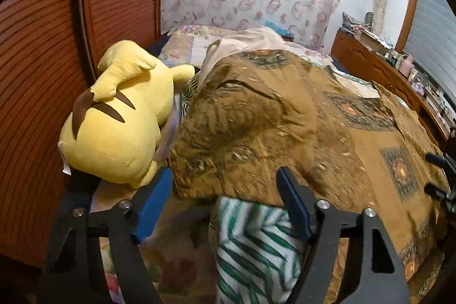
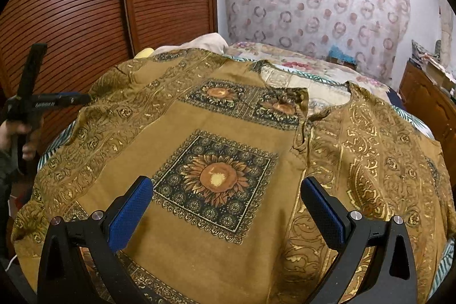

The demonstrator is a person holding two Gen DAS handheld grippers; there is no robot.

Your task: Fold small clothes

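A brown shirt (image 2: 216, 116) with gold scrollwork and sunflower squares lies spread over the bed, neck opening at the far right. My right gripper (image 2: 226, 181) hovers open over its near part, just above the big sunflower square (image 2: 216, 178), with nothing between the blue pads. In the left wrist view the shirt (image 1: 285, 118) is bunched at its left edge. My left gripper (image 1: 222, 173) stands open there, with that rumpled edge lying between its pads (image 1: 154, 201); they do not press on it. A hand (image 2: 17, 133) at the far left holds the left tool.
A yellow plush toy (image 1: 119, 118) lies against the shirt's left side, beside a slatted wooden wardrobe door (image 1: 42, 47). A green-and-white striped sheet (image 1: 250, 247) shows under the shirt's edge. A wooden dresser (image 1: 384, 70) with clutter runs along the bed's right side.
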